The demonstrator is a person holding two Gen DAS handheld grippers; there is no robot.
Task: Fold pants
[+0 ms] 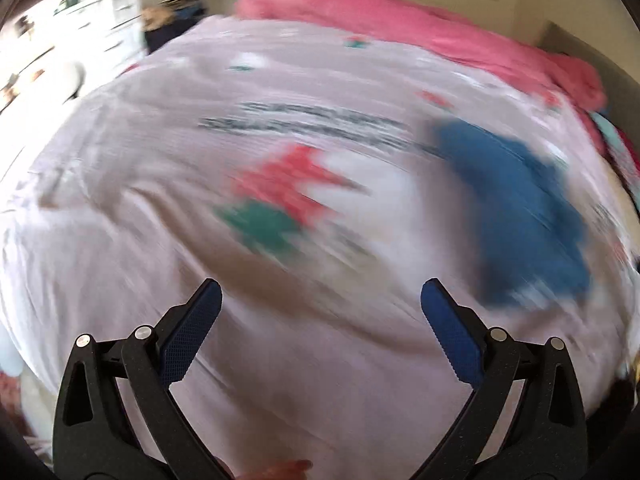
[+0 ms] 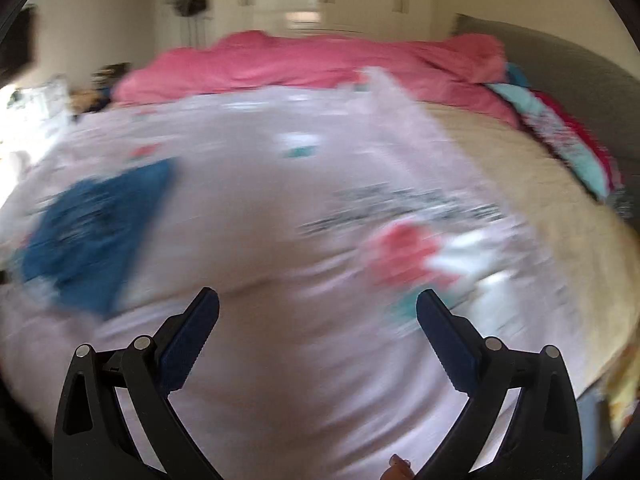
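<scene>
Blue pants [image 1: 516,208] lie in a compact heap on a pale pink printed sheet [image 1: 200,152], to the right and ahead in the left wrist view. In the right wrist view the same blue pants [image 2: 96,232] sit to the left and ahead. My left gripper [image 1: 320,292] is open above the sheet with nothing between its fingers. My right gripper [image 2: 318,300] is also open and holds nothing. Both views are motion-blurred, so the fold state of the pants is unclear.
A bright pink blanket [image 2: 312,64] is bunched along the far side of the bed. Teal and red cloth [image 2: 568,140] lies at the far right by a grey headboard [image 2: 560,52]. White furniture [image 1: 104,20] stands past the bed's left edge. A bare beige mattress area [image 2: 540,184] shows at right.
</scene>
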